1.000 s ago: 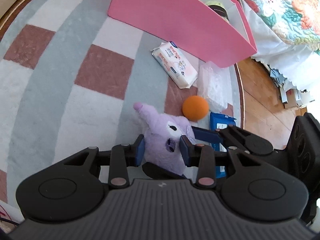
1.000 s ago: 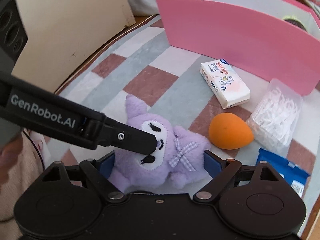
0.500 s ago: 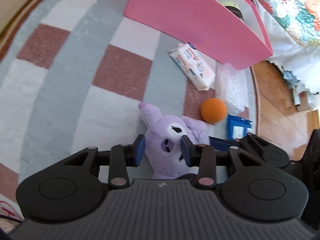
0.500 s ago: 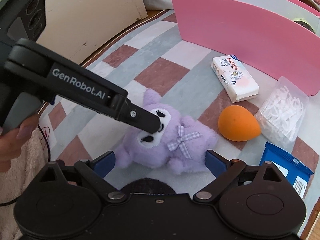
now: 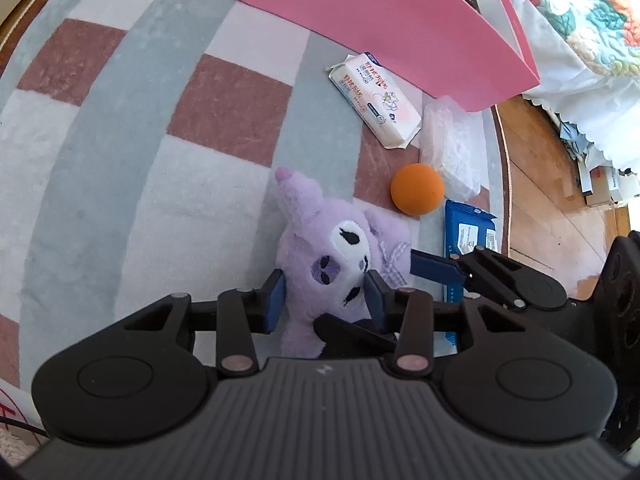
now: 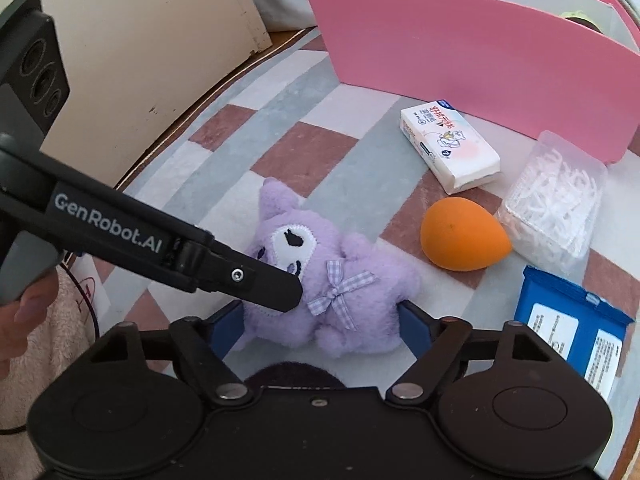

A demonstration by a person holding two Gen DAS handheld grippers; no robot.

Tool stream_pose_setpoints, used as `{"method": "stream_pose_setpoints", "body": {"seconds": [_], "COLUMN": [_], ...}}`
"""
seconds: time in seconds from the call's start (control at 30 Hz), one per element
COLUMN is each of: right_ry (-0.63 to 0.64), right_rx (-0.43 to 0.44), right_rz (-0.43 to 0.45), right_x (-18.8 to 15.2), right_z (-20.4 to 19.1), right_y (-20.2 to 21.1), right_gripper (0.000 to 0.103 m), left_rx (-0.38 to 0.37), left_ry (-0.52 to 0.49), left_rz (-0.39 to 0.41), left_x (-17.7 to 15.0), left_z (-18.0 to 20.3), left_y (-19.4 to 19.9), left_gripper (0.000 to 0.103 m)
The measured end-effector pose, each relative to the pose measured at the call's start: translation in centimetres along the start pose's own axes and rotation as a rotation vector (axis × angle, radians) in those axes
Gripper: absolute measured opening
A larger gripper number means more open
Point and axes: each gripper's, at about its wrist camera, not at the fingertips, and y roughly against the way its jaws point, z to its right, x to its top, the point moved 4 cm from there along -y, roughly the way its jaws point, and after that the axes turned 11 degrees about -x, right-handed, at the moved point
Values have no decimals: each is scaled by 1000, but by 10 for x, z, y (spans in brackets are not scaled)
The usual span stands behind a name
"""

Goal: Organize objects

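A purple plush toy lies on the checked rug. My left gripper pinches its head between the blue pads, and its jaws are closing. In the right wrist view one black left finger lies across the plush's face. My right gripper straddles the plush's body; its jaws are closing and the pads just reach the fur on both sides. Its blue pad shows beside the plush's bow. The pink box stands open beyond.
Between the plush and the box lie a white tissue pack, an orange egg-shaped sponge, a clear box of floss picks and a blue pack. Wooden floor and a quilted bed border the rug; cream furniture stands left.
The right jaws have narrowed in on the plush's sides. The plush has shifted slightly under the left gripper, which stays on its head.
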Motion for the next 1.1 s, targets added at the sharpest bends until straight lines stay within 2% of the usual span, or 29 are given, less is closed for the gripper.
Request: {"method": "stream_pose_setpoints", "body": {"seconds": [0.17,0.53,0.83,1.1], "right_ry": [37,89,73,68], "right_rx": [-63,-122,-151,-164], "right_rz": [45,107,172,206], "right_x": [1,16,30,40], "right_z": [-11,-20,-17,-14], "right_y": [11,35,59,74], "right_gripper": [74,70,68,68], "left_rx": [10,-32,-73,-98], "left_ry": [-14,-20,-124,-158], "left_rz": [27,105,177,212], "left_x": [2,6,12,17], "left_z": [3,11,33,46], "left_y": [7,31,51,65], "left_gripper": [36,36,36,35]}}
